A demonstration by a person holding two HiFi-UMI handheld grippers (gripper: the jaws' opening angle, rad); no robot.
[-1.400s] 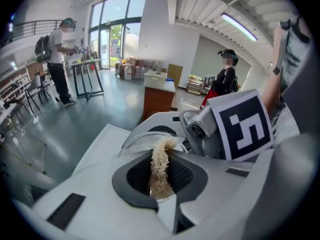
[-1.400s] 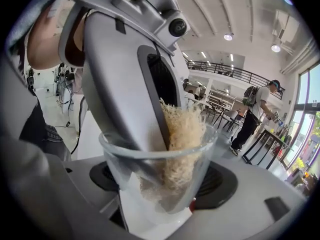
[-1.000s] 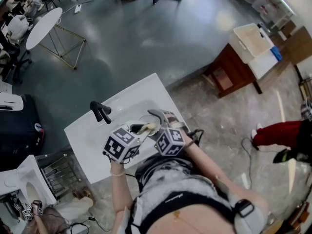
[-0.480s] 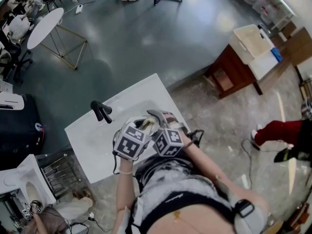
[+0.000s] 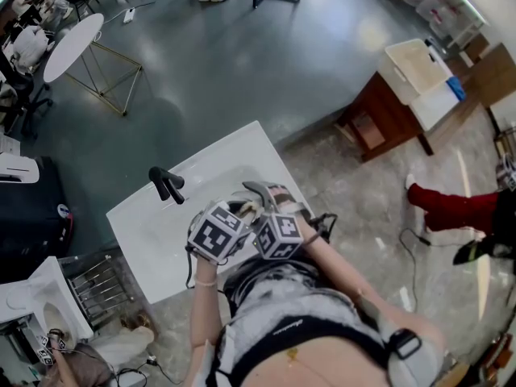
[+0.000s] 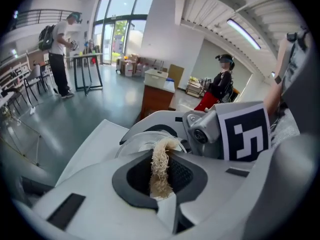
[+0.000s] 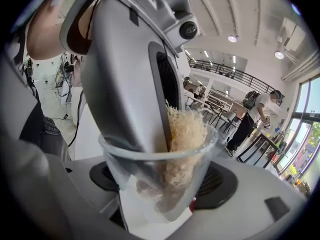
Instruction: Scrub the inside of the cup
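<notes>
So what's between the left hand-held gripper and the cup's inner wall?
A fibrous scrubber, pinched by the left hand-held gripper inside the cup; the right gripper view shows it.

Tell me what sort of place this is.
Probably a large open workspace or studio rather than a home. A white washbasin with a black tap stands out on a bare grey floor, tall windows light the hall, and a railed balcony runs above.
</notes>
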